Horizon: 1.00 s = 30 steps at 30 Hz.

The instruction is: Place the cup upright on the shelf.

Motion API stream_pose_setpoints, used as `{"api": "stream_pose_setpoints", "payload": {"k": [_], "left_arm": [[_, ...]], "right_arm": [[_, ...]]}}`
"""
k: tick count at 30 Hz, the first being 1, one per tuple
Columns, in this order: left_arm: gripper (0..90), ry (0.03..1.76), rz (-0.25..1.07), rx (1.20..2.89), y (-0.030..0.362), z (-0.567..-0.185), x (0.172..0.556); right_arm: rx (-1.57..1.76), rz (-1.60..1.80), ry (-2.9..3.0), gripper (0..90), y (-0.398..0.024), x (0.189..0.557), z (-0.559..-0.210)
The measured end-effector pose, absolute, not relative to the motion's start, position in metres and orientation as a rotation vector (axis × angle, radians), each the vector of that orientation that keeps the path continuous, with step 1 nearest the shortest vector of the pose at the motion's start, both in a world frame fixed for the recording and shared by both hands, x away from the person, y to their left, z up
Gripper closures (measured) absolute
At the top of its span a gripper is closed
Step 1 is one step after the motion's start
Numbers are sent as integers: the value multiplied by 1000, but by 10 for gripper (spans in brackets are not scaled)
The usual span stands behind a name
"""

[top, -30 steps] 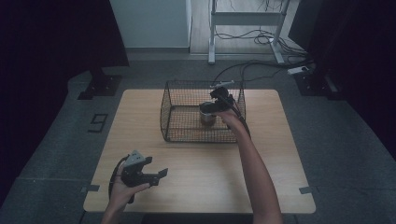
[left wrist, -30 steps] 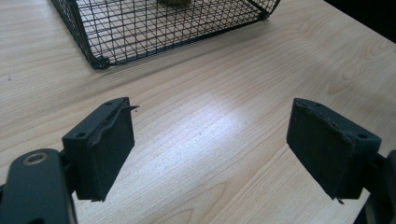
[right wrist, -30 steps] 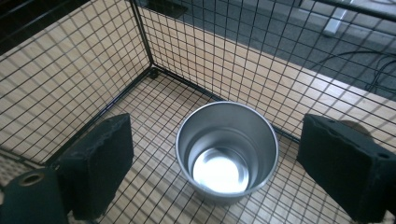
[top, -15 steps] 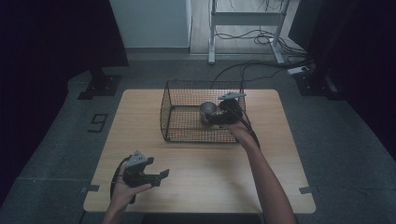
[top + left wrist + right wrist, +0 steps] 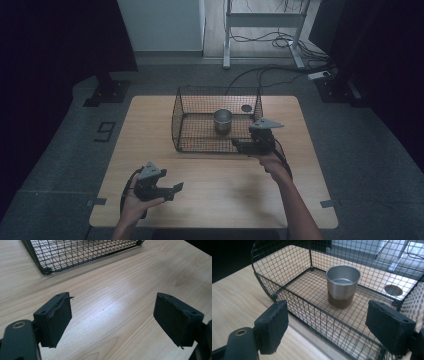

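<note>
Surface (image 5: 210, 200) carries the basket (image 5: 190, 145); cup (image 5: 223, 120) now stands upright inside it, released. Your right tool (image 5: 239, 145) has pulled back outside the near wall w/ jaws wide, empty. Left tool (image 5: 172, 190) idles wide near the front edge. Placement looks done.

Left tongs (image 5: 172, 190) agape; right tongs (image 5: 239, 145) agape, empty.
</note>
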<state>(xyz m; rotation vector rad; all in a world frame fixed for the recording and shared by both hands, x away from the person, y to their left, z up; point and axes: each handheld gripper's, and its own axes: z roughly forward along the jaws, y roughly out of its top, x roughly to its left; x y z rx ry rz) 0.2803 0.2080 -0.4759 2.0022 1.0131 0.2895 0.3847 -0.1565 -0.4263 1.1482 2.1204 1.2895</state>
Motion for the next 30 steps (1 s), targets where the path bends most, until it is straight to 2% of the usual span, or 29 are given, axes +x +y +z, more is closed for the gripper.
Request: {"api": "stream_pose_setpoints", "payload": {"k": [17,25,30], "left_arm": [[153,1011,285,2013,206,-477,280],[154,1008,277,2030,202,-480,281],[154,1007,282,2026,203,-479,280]], "right_arm": [[1207,1239,2167,195,-185,328,-494],[1271,1231,2174,198,-193,322,-522],[1269,1232,2167,199,-193,322,-522]]}}
